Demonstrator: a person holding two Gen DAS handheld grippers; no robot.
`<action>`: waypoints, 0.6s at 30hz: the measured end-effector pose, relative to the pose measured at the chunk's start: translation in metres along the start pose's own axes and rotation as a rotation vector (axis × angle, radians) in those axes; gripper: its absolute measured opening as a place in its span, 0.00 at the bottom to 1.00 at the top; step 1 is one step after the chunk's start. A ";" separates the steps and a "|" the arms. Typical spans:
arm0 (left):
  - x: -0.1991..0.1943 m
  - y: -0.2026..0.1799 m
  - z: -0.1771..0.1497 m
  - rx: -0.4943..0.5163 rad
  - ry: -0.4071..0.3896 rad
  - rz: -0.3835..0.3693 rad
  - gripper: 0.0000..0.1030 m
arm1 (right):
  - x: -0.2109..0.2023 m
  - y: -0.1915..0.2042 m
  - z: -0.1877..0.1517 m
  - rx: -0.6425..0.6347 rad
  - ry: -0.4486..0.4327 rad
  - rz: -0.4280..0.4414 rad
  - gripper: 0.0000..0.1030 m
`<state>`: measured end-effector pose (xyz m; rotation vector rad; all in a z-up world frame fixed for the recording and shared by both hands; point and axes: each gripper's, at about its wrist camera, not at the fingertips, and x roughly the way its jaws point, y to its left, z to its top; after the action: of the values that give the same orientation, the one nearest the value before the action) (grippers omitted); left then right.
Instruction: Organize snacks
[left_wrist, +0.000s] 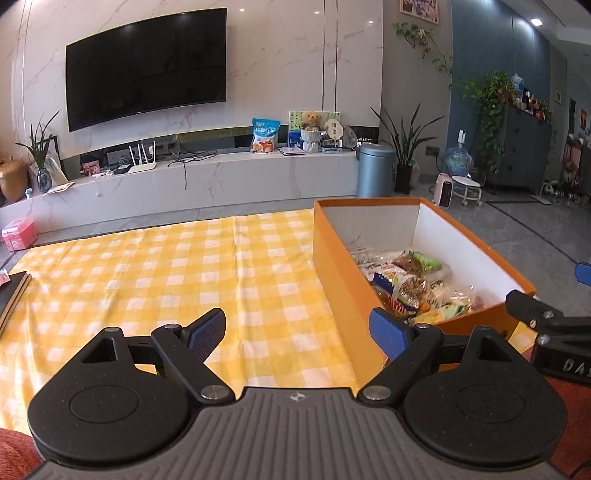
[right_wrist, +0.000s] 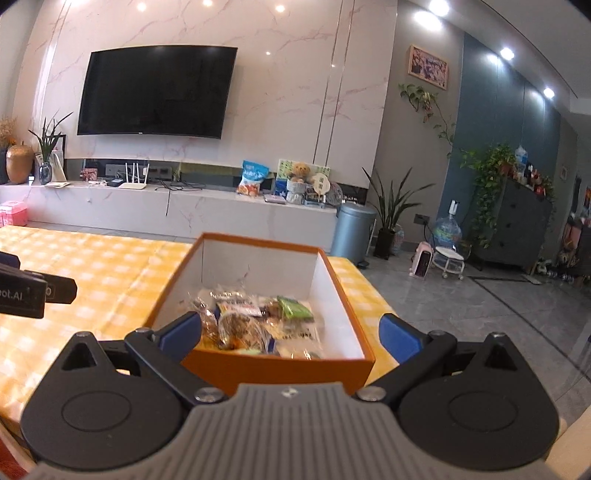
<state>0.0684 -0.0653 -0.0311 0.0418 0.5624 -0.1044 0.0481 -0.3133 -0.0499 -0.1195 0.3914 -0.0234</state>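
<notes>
Right wrist view: your right claw (right_wrist: 290, 330) gapes wide, empty, facing the orange box (right_wrist: 277, 363) at the worktop's right edge, snacks (right_wrist: 255, 321) piled inside, straight ahead. Left claw (left_wrist: 297, 330) also wide, empty, box to its right. Right's nearer.

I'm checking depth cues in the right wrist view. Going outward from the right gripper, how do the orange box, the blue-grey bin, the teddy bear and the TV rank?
1. Orange box: just ahead of the right gripper, between its open jaws.
2. Blue-grey bin: on the floor beyond the table, slightly right.
3. Teddy bear: on the marble ledge, behind the bin.
4. TV: on the wall behind the ledge, upper left.
</notes>
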 end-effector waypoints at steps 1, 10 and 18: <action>0.002 -0.001 -0.002 0.005 0.000 0.004 0.99 | 0.002 -0.003 -0.001 0.028 0.005 0.007 0.97; 0.013 -0.007 -0.009 0.003 0.052 0.012 0.99 | 0.016 -0.015 -0.015 0.118 0.022 0.006 0.97; 0.010 -0.010 -0.009 0.018 0.066 0.011 0.99 | 0.020 -0.014 -0.017 0.128 0.033 0.028 0.97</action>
<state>0.0705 -0.0754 -0.0439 0.0658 0.6269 -0.0977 0.0604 -0.3302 -0.0714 0.0131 0.4237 -0.0228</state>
